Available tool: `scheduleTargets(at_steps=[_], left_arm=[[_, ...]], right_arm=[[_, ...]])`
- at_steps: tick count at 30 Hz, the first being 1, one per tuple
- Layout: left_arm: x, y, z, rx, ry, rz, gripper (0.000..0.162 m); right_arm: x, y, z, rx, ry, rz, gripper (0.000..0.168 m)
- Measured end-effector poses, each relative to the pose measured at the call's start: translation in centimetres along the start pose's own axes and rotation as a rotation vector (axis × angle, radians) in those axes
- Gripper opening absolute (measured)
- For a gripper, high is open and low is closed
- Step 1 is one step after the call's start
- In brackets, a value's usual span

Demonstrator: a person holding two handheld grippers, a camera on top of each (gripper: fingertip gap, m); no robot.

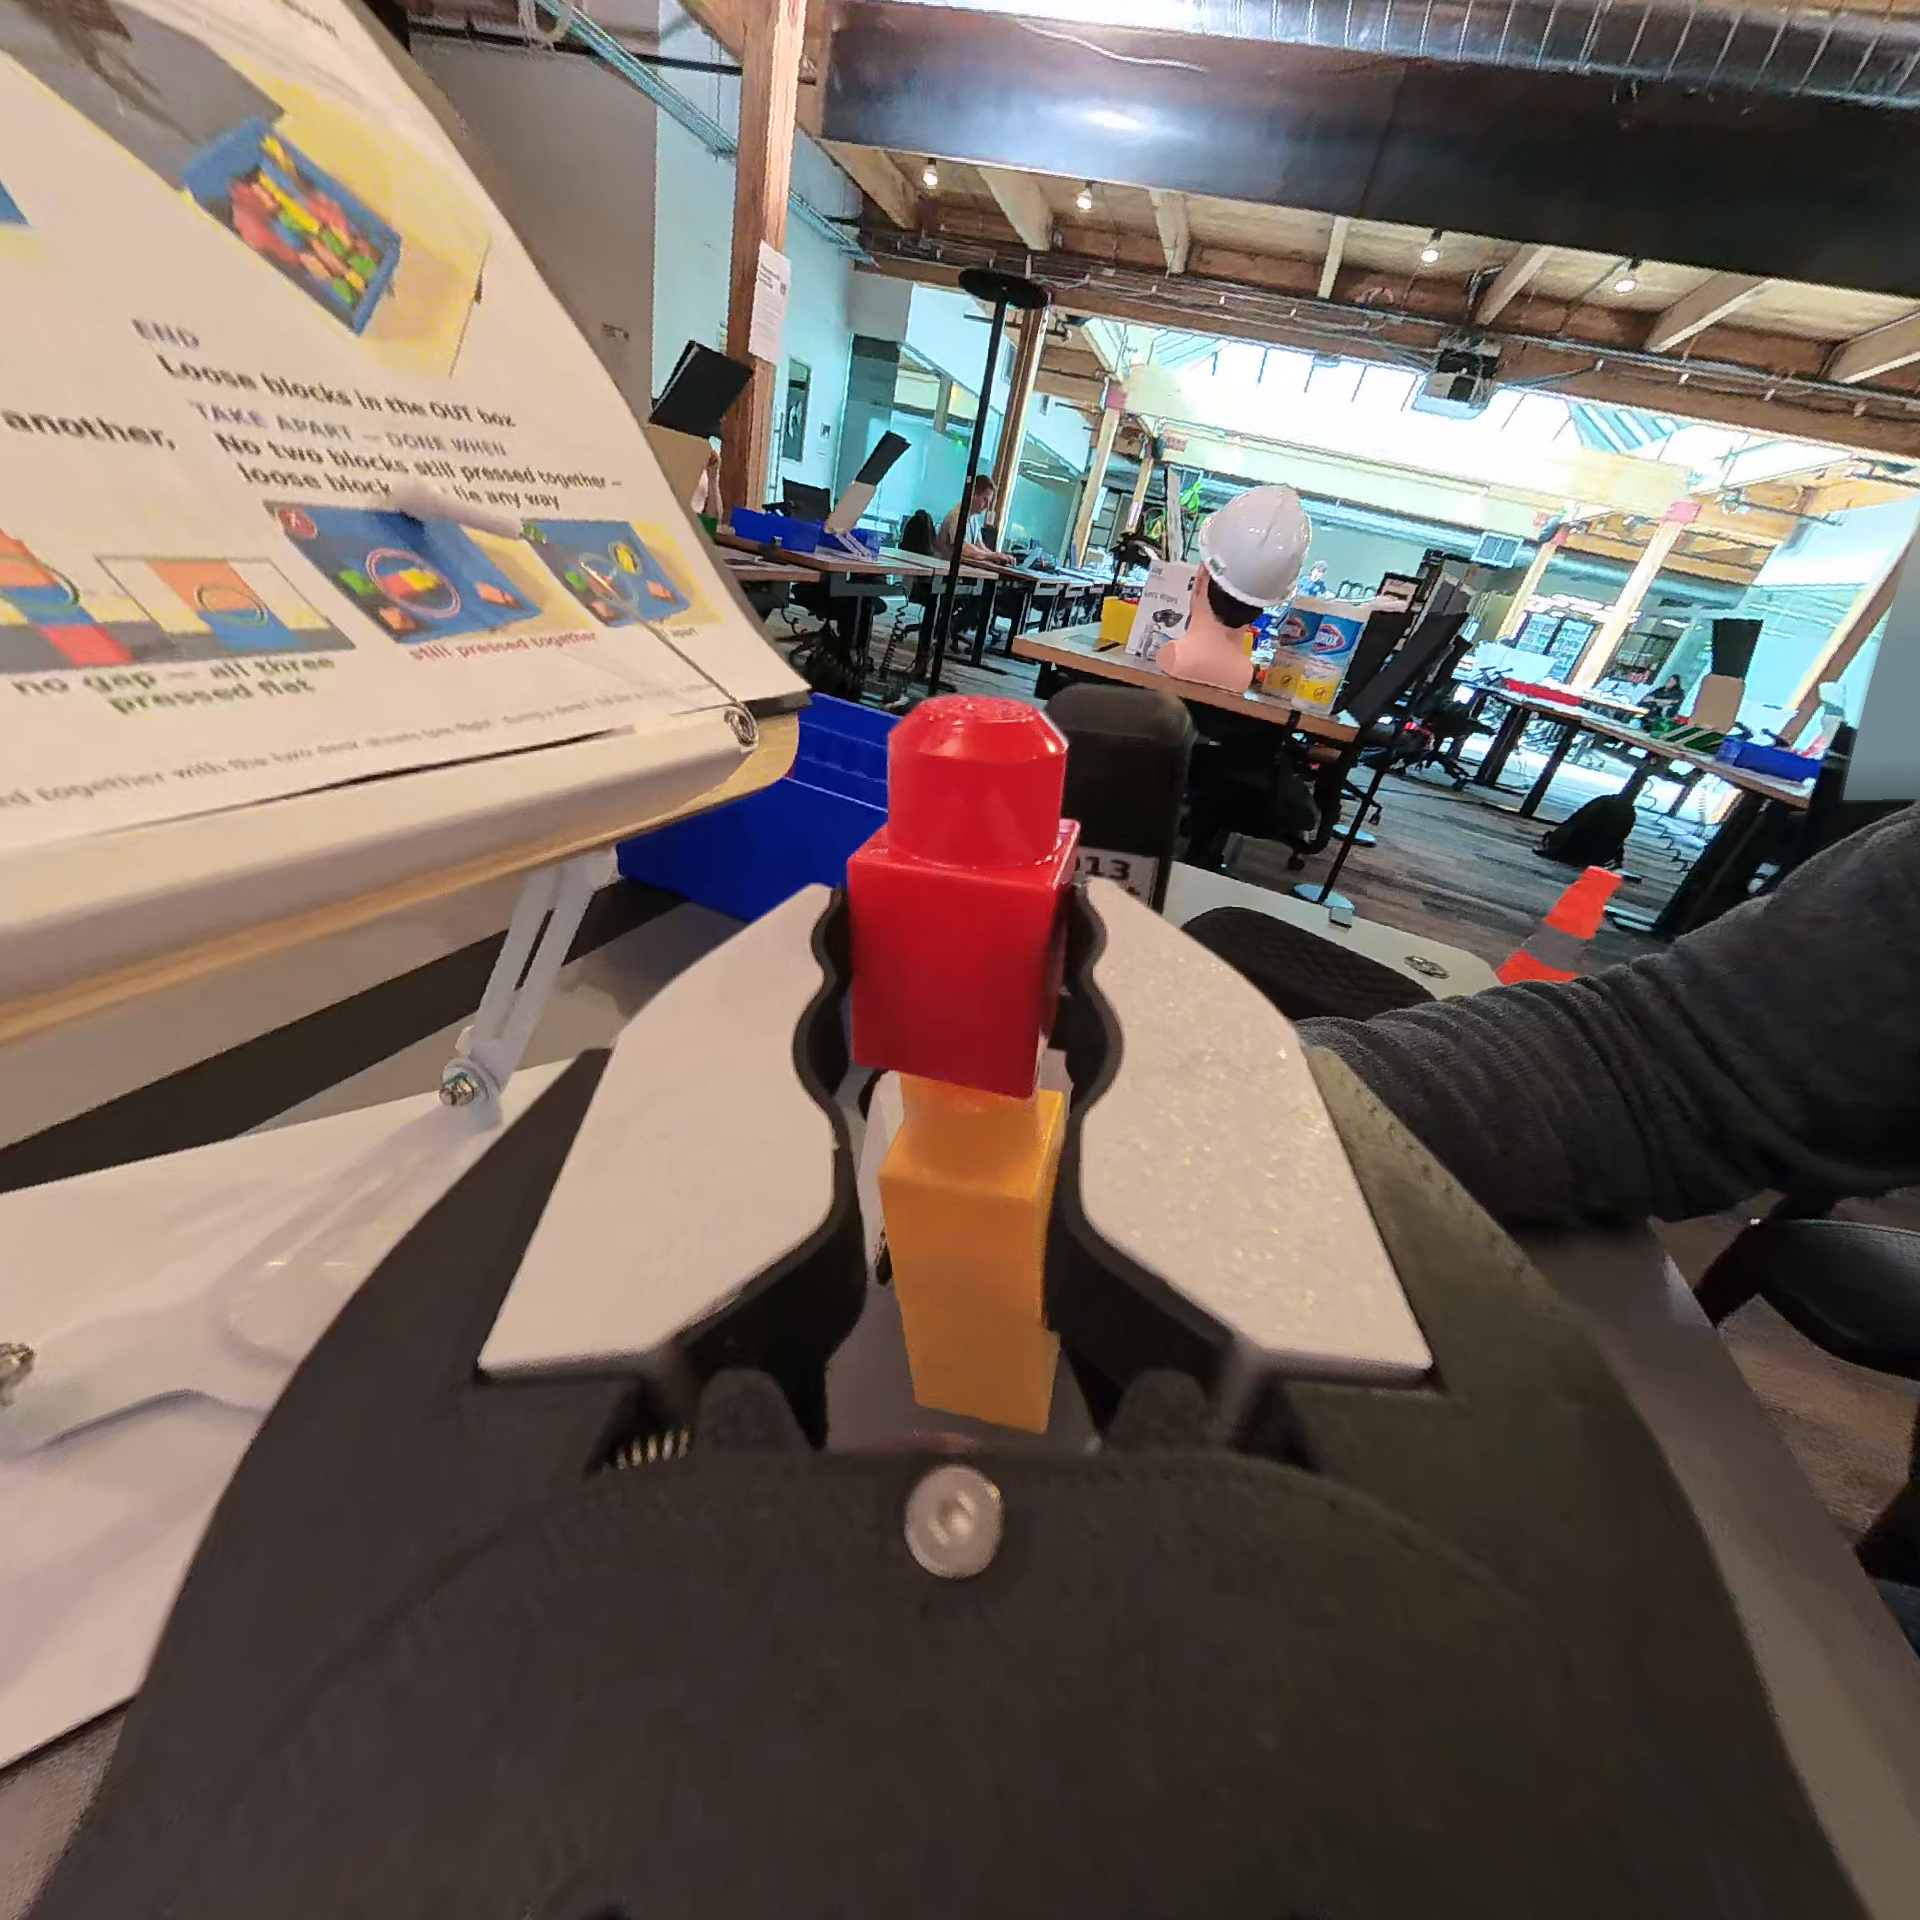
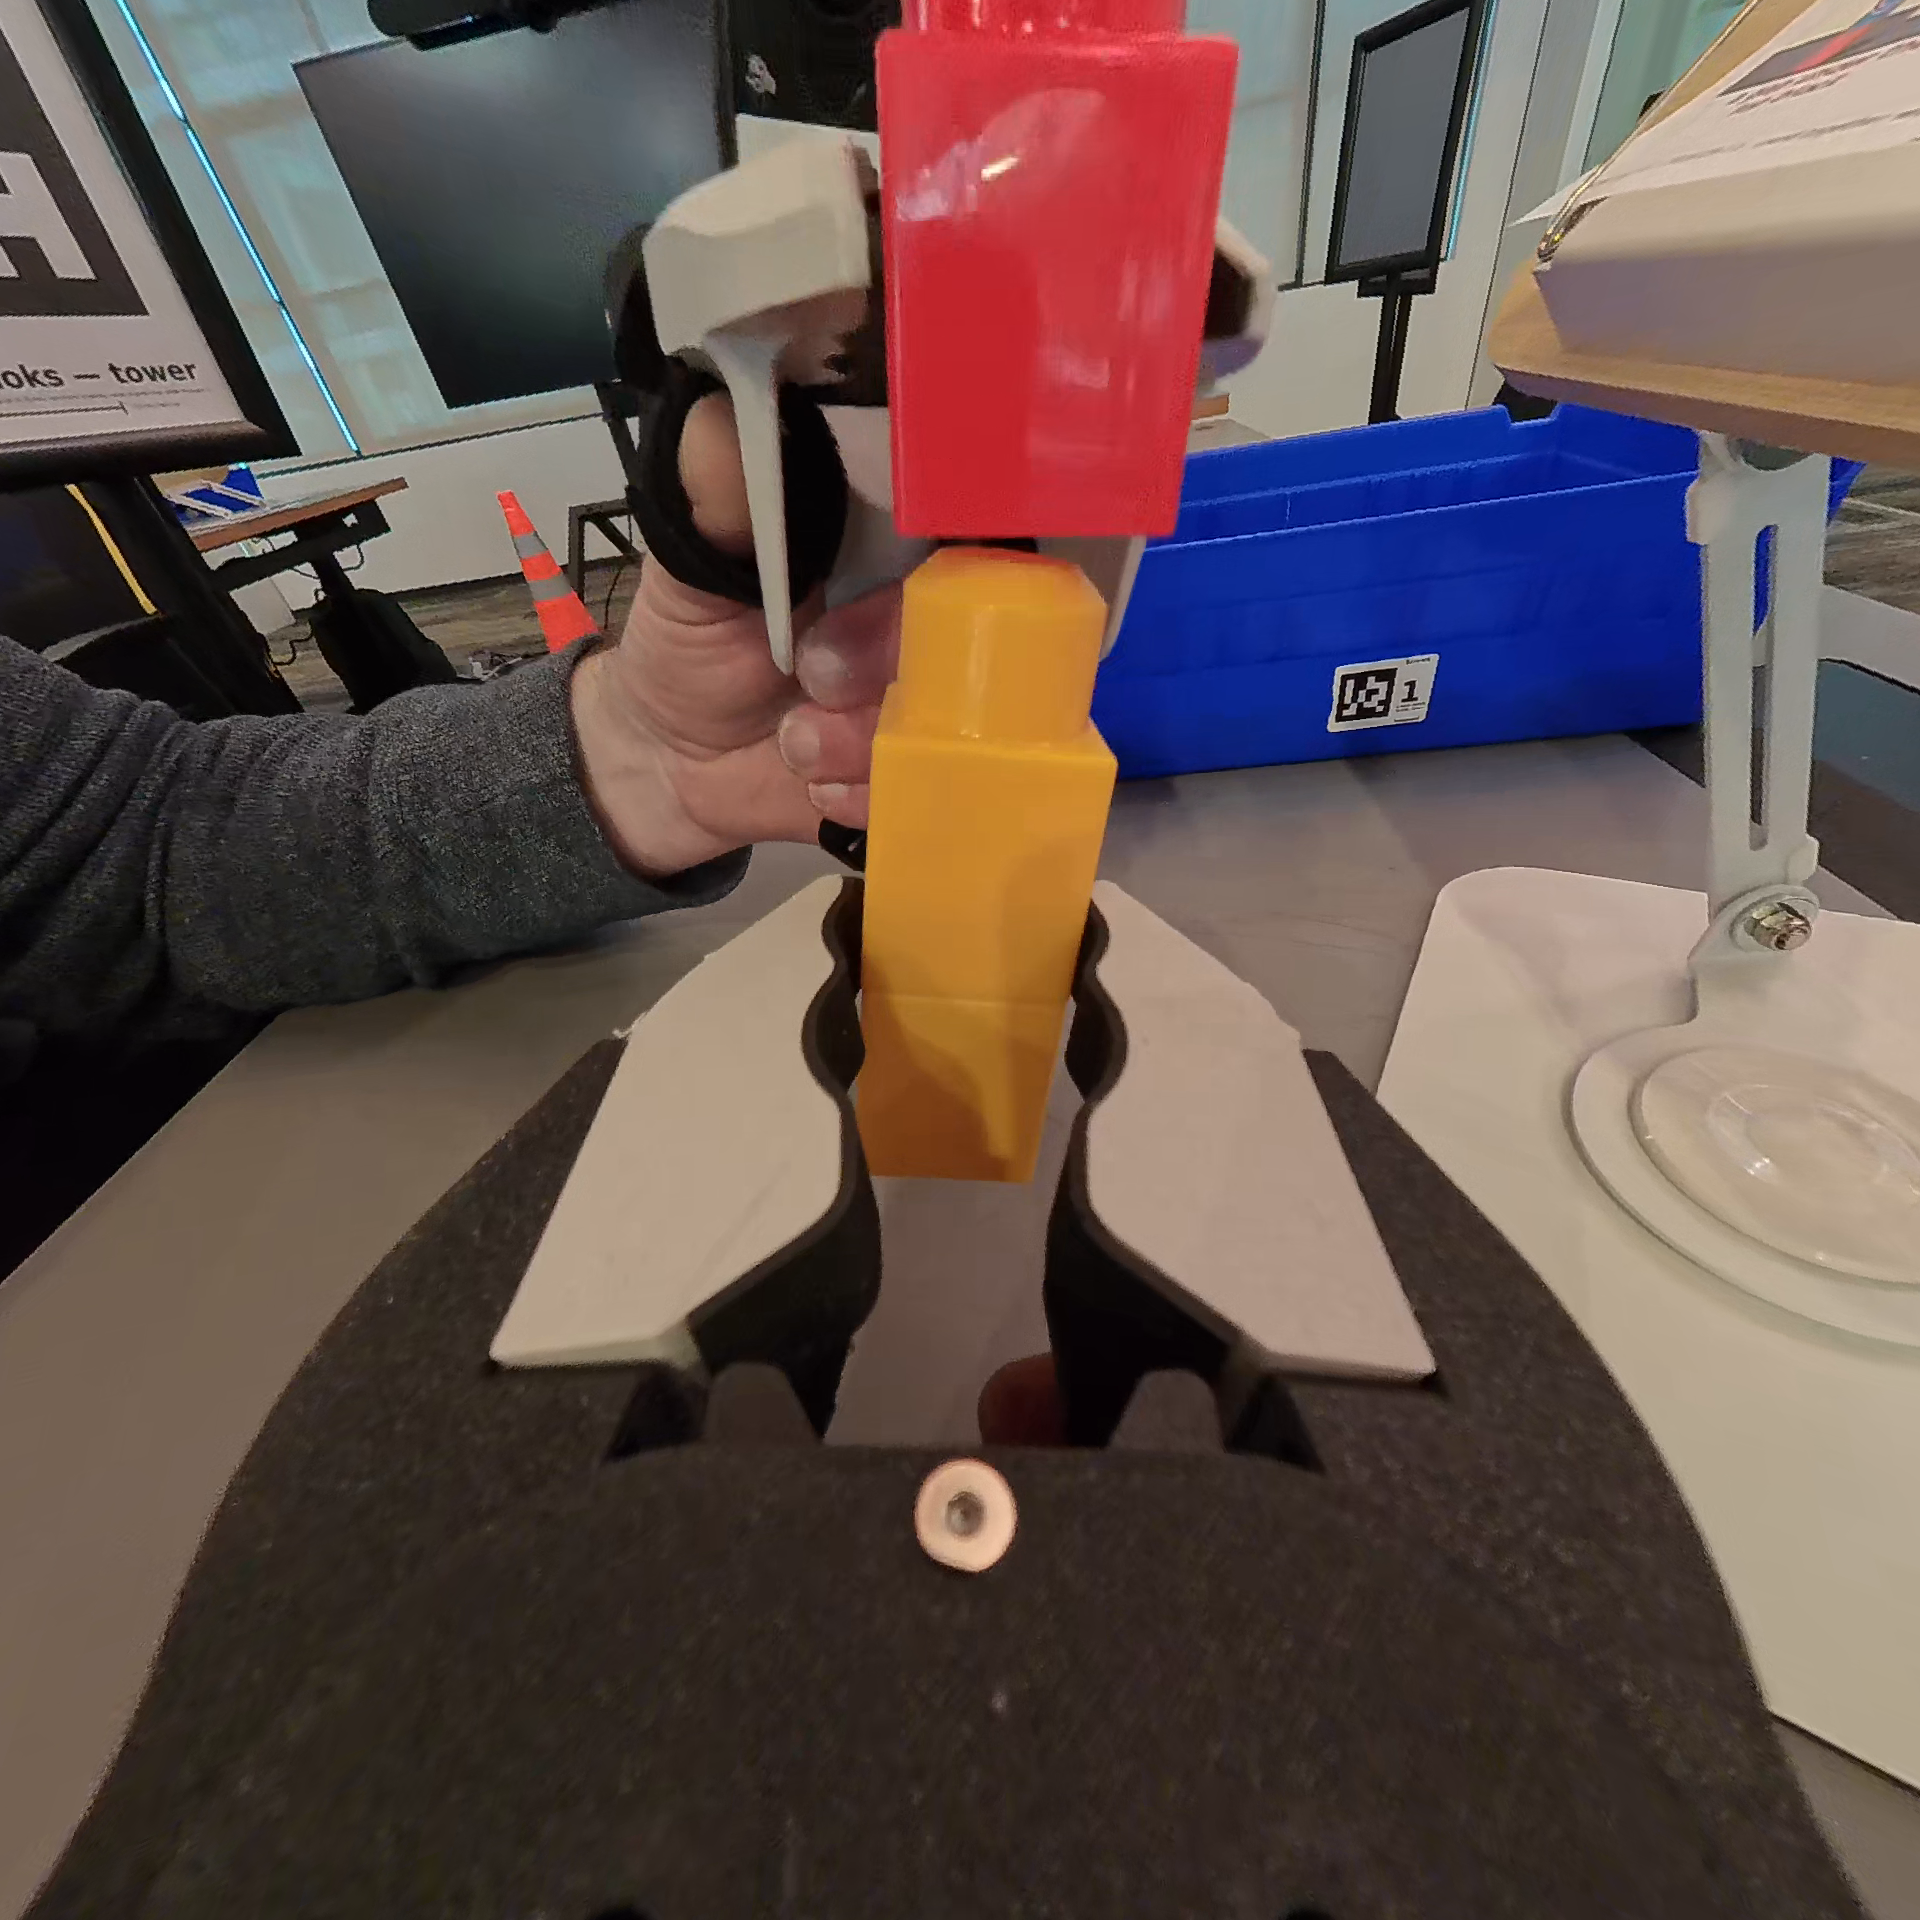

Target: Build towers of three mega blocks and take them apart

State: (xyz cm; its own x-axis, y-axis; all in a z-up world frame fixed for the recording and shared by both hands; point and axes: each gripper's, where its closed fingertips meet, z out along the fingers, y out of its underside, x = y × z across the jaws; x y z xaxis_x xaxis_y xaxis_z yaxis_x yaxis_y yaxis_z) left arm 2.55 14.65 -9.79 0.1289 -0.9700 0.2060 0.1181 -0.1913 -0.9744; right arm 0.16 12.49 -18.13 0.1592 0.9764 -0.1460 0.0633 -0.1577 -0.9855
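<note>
Left tongs (image 1: 961, 971) pinching red block (image 1: 956, 966); right tongs (image 2: 961, 997) pinching lower of two stacked orange blocks (image 2: 971, 997), held above grey tabletop (image 2: 260, 1195). Red poised right over orange stud, a thin gap between, not pressed flat. Could go wrong: slight tilt between the two, stud catching the rim, block twisting in the wavy pads or popping loose. Beyond: blue bin (image 2: 1403, 582) with a square code sticker (image 2: 1382, 691), instruction sheet (image 1: 343, 416) on a stand, framed poster (image 2: 94, 208), orange cone (image 2: 545, 577) — printed text present, left unread.
</note>
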Motion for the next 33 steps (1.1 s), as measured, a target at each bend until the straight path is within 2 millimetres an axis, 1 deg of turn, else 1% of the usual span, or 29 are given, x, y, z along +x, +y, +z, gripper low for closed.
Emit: scheduleTargets(at_steps=[9, 21, 33], left_arm=[[0.1, 1.4, 0.6, -0.013, 0.033, -0.056, 0.038], [0.0, 1.6, 0.7, 0.06, 0.036, -0.094, 0.038], [-0.1, 1.6, 0.7, 0.129, 0.025, -0.091, 0.038]], right_arm=[[0.1, -0.3, -0.2, 0.028, 0.011, -0.007, 0.037], [0.3, -0.3, -0.2, 0.029, 0.021, -0.01, 0.036], [0.4, -0.5, -0.5, 0.049, 0.018, 0.006, 0.036]])
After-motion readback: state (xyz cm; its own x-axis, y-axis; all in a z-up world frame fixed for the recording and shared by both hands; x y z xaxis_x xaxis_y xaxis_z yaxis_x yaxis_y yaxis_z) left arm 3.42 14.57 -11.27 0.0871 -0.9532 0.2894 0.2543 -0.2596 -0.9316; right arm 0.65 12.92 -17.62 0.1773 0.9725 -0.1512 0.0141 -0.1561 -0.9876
